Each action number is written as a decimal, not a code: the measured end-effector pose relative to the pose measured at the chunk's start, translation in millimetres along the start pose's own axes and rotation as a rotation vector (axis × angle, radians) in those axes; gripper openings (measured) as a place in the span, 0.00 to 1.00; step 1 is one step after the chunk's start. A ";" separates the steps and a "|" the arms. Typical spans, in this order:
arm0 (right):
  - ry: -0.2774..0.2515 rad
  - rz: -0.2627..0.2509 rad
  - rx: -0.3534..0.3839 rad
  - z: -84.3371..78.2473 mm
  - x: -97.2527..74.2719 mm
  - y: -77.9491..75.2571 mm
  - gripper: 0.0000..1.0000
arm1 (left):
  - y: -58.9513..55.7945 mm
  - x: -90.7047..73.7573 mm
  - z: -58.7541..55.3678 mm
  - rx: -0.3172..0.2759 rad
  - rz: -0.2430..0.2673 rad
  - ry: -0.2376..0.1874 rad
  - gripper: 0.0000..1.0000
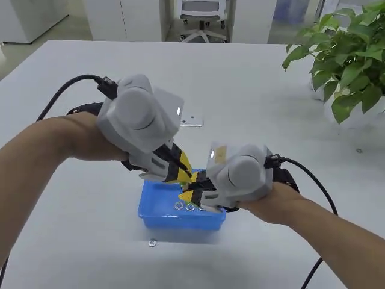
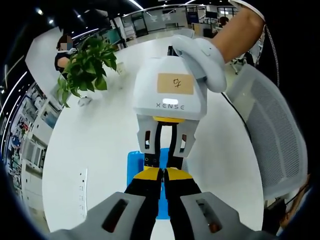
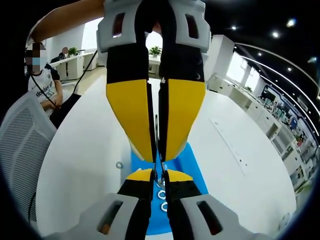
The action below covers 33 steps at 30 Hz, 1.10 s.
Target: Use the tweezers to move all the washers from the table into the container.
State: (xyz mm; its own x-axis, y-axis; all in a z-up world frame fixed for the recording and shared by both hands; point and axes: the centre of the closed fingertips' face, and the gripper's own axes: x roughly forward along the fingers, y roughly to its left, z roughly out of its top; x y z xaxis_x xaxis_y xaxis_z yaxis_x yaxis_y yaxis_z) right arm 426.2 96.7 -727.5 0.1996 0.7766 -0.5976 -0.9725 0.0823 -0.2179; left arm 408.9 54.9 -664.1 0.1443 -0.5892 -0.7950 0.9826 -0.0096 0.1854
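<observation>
Tip to tip, the left tongs (image 1: 185, 174) and right tongs (image 1: 191, 194) both pinch the tweezers (image 3: 157, 130); beneath them the blue container (image 1: 157, 208) holds washers (image 1: 189, 207); 1 washer (image 1: 152, 242) lies on the tabletop (image 1: 252, 108), nearer the person than the tongs.

1. In the left gripper view, the brand mark "XENSE" stands in grey capitals on the white housing (image 2: 170, 75) of the right gripper (image 2: 163, 159), just above a small lit white bar.
2. Above that mark on the same housing sits a tan label (image 2: 175, 83). It bears a short handwritten mark in dark ink, seemingly two characters, which cannot be read with certainty.
3. In the head view the tan label lies on top of that gripper, but its writing is too small to read.
4. On the table (image 2: 110, 150) lies a white strip (image 2: 82, 192) with a row of small dark marks, too small to read.
</observation>
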 end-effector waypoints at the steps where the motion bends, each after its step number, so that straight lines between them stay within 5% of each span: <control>1: 0.001 0.001 -0.001 -1.9 1.1 -0.6 0.10 | 0.6 1.2 -0.6 -0.002 -0.002 0.000 0.06; 33: 0.034 0.044 0.039 -34.8 32.9 -10.9 0.10 | 17.0 34.0 -31.5 -0.037 -0.039 0.004 0.06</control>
State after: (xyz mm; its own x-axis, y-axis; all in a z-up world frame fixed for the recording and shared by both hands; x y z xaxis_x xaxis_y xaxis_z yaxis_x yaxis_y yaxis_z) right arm 447.5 99.6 -771.6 0.1602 0.7583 -0.6319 -0.9841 0.0734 -0.1615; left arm 434.2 60.2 -706.1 0.1059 -0.5854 -0.8038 0.9912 -0.0024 0.1323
